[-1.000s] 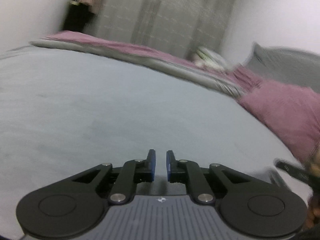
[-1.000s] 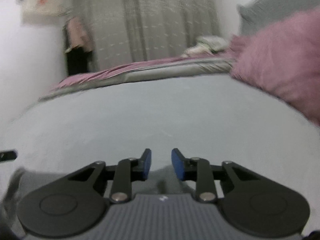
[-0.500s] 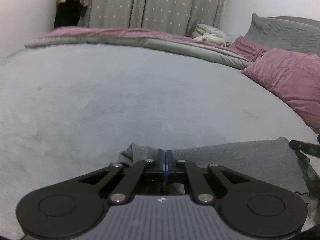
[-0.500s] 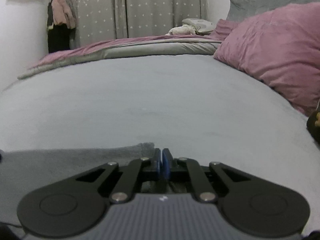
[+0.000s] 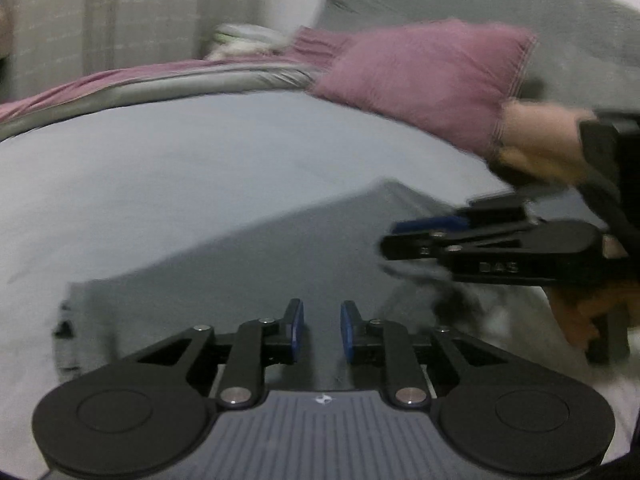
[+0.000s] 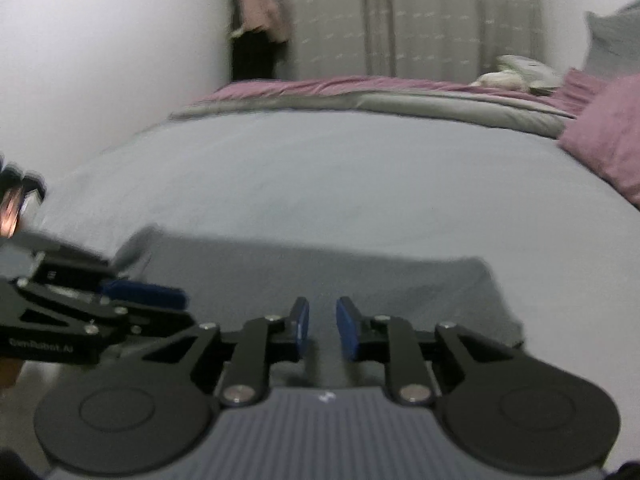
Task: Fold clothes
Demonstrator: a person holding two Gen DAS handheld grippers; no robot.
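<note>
The grey garment lies flat on the pale grey bed, near its front edge. The left hand-held gripper hangs over the garment with its blue pads apart and nothing between them. The right hand-held gripper is also above the cloth, its pads apart and empty. The two grippers are close beside each other. A pink pillow lies at the head of the bed.
</note>
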